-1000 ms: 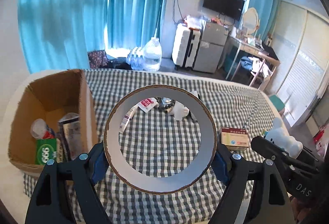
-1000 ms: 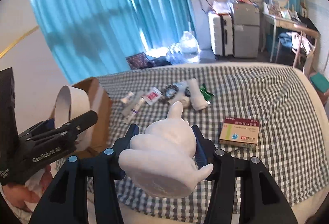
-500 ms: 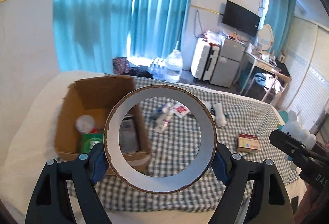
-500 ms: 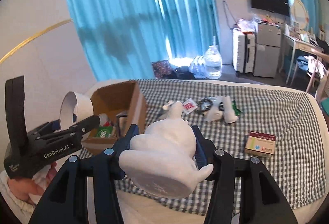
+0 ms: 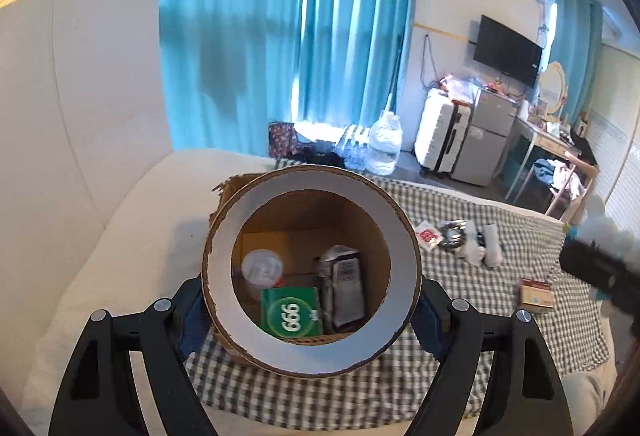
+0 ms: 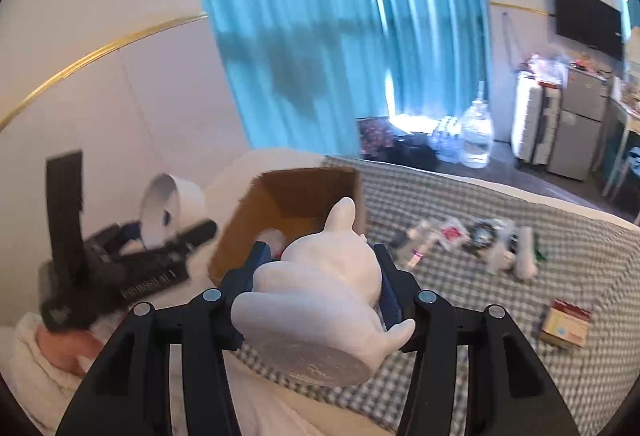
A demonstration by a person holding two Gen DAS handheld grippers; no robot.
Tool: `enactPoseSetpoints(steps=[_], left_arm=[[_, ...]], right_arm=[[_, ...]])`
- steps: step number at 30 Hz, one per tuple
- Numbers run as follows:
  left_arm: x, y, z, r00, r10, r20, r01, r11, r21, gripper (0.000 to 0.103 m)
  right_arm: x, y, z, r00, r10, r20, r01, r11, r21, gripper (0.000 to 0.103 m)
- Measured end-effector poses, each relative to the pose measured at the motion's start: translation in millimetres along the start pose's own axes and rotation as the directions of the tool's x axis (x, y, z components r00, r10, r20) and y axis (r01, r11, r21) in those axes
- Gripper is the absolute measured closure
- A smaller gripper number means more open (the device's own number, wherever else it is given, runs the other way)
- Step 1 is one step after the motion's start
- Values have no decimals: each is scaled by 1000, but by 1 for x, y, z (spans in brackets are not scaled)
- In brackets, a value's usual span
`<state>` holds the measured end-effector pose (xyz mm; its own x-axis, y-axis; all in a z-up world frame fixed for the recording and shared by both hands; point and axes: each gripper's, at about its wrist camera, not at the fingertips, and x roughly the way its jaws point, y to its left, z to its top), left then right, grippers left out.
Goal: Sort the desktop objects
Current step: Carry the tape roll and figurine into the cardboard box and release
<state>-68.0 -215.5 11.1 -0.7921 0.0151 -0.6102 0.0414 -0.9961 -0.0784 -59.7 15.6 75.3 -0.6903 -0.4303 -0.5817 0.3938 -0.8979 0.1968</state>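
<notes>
Daylight is pouring in through the gap in the teal curtains (image 5: pixel 288 48) and blowing out to white at their foot, while a dark shadow is lying across the folds. The right wrist view is smearing with motion blur, softening the checked cloth (image 6: pixel 500 300) and the left gripper (image 6: pixel 160 240). Both fisheye views are bending straight lines and darkening to black at the corners.
</notes>
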Motion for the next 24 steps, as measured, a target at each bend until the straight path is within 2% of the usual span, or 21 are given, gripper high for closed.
enactPoseSetpoints(steps=[9, 17, 23, 24], left_arm=[[88, 27, -7, 994, 9, -112, -14, 999, -45, 19], [172, 30, 10, 987, 11, -163, -19, 999, -47, 20], [203, 31, 10, 979, 47, -196, -53, 998, -25, 17], [205, 31, 8, 977, 65, -202, -71, 997, -21, 12]], right_arm=[[109, 15, 36, 992, 76, -102, -76, 997, 4, 52], [221, -6, 55, 974, 107, -200, -90, 992, 92, 52], [270, -17, 68, 965, 123, -233, -95, 987, 127, 52], [273, -20, 70, 965, 127, -231, -95, 985, 144, 49]])
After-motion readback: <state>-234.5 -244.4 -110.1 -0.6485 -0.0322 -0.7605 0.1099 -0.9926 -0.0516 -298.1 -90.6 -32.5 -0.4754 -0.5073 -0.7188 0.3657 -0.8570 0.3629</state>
